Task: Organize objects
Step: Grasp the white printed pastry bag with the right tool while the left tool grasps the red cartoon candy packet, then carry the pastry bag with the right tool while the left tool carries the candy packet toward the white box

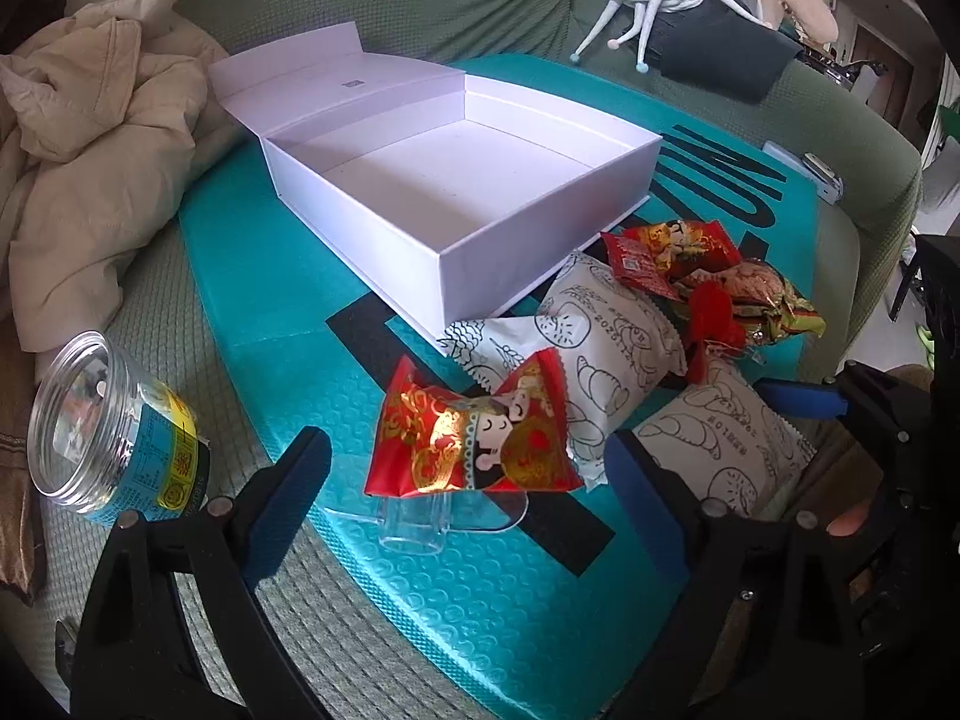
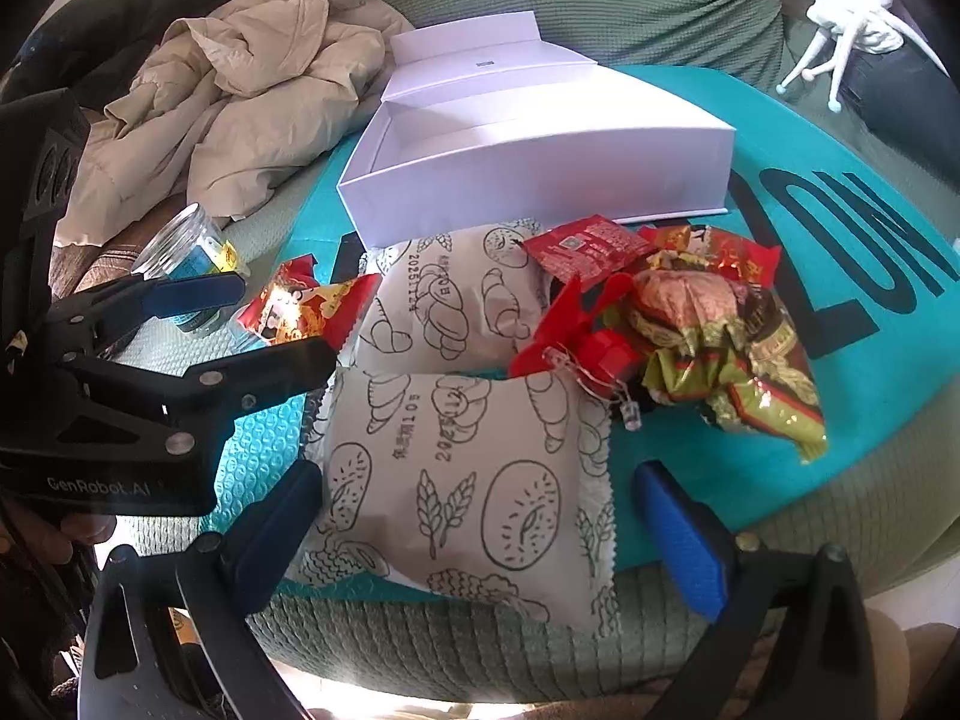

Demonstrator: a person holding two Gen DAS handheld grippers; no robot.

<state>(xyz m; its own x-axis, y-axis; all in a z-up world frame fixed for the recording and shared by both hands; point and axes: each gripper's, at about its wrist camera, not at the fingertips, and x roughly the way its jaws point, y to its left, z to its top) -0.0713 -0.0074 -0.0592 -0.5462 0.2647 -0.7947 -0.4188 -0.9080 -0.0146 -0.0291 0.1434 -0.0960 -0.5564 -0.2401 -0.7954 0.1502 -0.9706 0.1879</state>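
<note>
Both grippers are held low over the teal mat [image 1: 492,594], and neither is clamped on anything. Left gripper [image 1: 468,468]: its blue-padded jaws are spread wide, and the red-and-gold snack packet [image 1: 474,438] is framed between them, resting on a clear acrylic stand [image 1: 420,519]; no pad is seen pressing on the wrapper. To that gripper's left, an open clear jar [image 1: 114,432] with a blue-and-yellow label is seen lying tilted. Straight ahead of it, beyond the packet, the white box [image 1: 456,180] is found open and empty, its lid folded back.

Right gripper [image 2: 480,516]: jaws are likewise held apart, straddling the near white bread packet [image 2: 468,480], with a gap visible at each pad. A second white bread packet [image 2: 456,294] is seen just beyond. Ahead and to the right, a small heap is made up of red packets [image 2: 588,246] and a green-wrapped burger-print snack [image 2: 720,360]. Beige clothing [image 2: 240,90] is bunched far left.
</note>
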